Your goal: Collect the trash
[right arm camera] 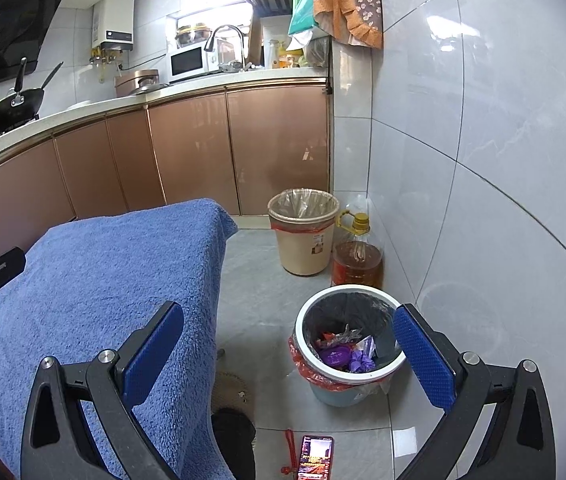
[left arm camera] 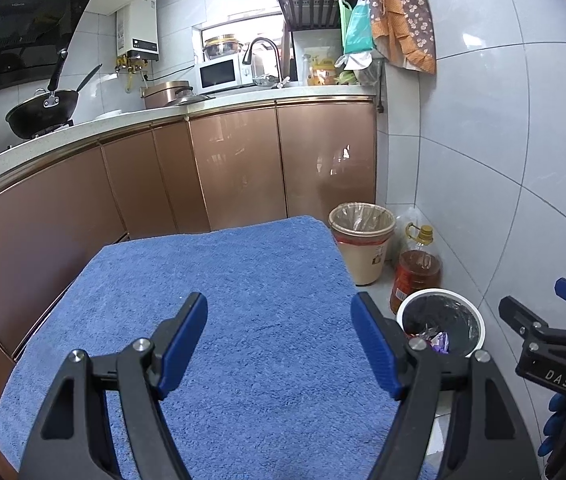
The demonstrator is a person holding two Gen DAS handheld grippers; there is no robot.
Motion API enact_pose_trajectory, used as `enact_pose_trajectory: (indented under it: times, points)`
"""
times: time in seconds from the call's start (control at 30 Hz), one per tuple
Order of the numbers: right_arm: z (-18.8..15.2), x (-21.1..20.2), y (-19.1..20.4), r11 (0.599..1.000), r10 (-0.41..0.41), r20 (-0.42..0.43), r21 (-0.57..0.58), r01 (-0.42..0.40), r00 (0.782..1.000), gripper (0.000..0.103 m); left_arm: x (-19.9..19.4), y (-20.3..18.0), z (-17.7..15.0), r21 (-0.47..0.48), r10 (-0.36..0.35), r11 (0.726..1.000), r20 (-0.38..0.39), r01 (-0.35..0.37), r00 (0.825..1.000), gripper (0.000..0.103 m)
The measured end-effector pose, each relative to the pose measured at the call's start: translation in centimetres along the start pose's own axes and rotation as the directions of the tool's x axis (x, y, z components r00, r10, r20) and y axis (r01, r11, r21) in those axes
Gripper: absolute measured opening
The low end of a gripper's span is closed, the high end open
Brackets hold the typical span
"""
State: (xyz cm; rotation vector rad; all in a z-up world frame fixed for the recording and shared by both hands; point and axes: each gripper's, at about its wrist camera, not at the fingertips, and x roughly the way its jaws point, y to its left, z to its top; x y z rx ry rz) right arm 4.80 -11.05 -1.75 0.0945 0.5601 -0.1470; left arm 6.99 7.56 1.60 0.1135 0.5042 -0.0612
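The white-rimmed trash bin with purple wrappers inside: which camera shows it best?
The right wrist view: the white-rimmed trash bin shows whole, wrappers visible inside. In the left wrist view a finger of the left hand-held gripper hides part of it.

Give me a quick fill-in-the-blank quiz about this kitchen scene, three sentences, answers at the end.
1. The towel draped over the table is ____ in colour.
2. The purple wrappers lie inside the ____-rimmed bin.
3. The oil bottle wears a ____ cap.

Missing words: blue; white; yellow
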Motion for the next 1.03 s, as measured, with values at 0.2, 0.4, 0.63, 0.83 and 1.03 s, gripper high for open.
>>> enact_pose_trajectory:
  times: [0.2, 0.4, 0.63, 0.83, 1.03]
  points:
    - [-0.07, -0.08, -0.01, 1.0, -0.001, 0.006, -0.005, 0.001, 1.0, 0.103, -0.12, -0.39, -0.14, 0.015, 0.005, 1.0, 0.011, -0.005, 1.0, 0.073]
    - [-0.18, -0.09, -0.15, 1.0, -0.005, 0.007, -0.003, 0.005, 1.0, 0.103, -0.13, -0.61, -0.11, 0.025, 0.007, 1.0, 0.015, -0.007, 1.0, 0.073]
    - [-0.1, -0.37, -0.21, 1.0, -0.017, 0.019, -0.002, 0.017, 1.0, 0.103, -0.24, -0.5, -0.1, 0.019, 0.003, 1.0, 0.015, -0.003, 1.0, 0.073]
    - [-0.01, -0.64, -0.13, 1.0, -0.023, 0.031, -0.009, 0.023, 0.999, 0.103, -0.41, -0.35, -0.07, 0.016, 0.007, 1.0, 0.023, -0.007, 1.0, 0.073]
    - [-0.03, -0.71, -0.08, 1.0, -0.023, 0.033, -0.013, 0.024, 0.999, 0.103, -0.79, -0.32, -0.02, 0.01, 0.006, 1.0, 0.029, -0.007, 1.0, 0.073]
